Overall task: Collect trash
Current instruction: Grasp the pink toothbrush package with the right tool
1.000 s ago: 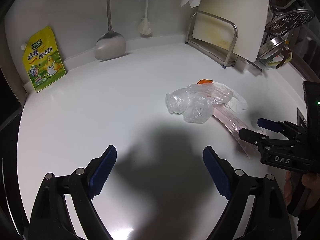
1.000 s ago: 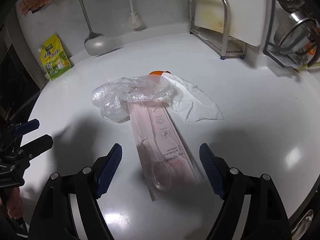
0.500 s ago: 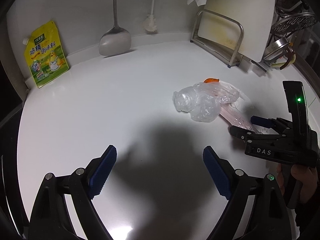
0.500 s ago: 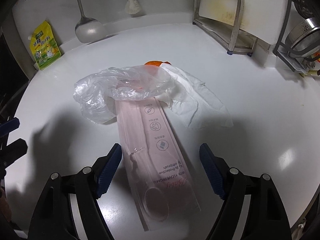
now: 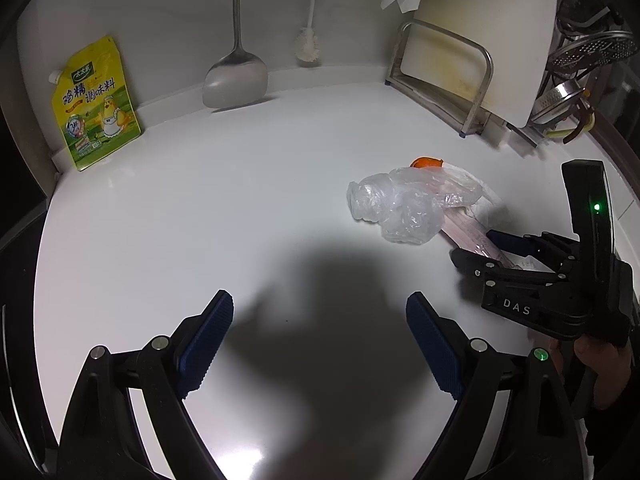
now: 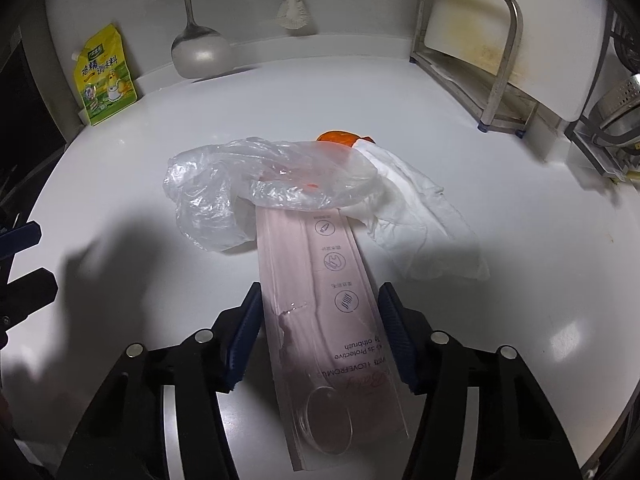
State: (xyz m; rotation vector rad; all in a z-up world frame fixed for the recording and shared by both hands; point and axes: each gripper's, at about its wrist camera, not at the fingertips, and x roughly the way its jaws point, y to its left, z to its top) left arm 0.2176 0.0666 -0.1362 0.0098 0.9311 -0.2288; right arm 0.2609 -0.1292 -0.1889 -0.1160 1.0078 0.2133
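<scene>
At the far left a yellow seasoning pouch (image 5: pixel 95 105) leans against the wall, a metal spatula (image 5: pixel 236 79) beside it. The left gripper (image 5: pixel 320 334) hovers spread wide over the white counter (image 5: pixel 200 216), holding nothing. Mid-counter, a crumpled clear plastic bag (image 6: pixel 256 184) overlaps the pink toothbrush package (image 6: pixel 320 304). The right gripper (image 6: pixel 320 330) straddles that package, its blue pads just at its edges, not clearly gripping. A white tissue (image 6: pixel 424 236) lies rightmost.

Trash pile (image 5: pixel 416 204) blocks counter (image 5: pixel 200 220) right; left half open (shadowed).
</scene>
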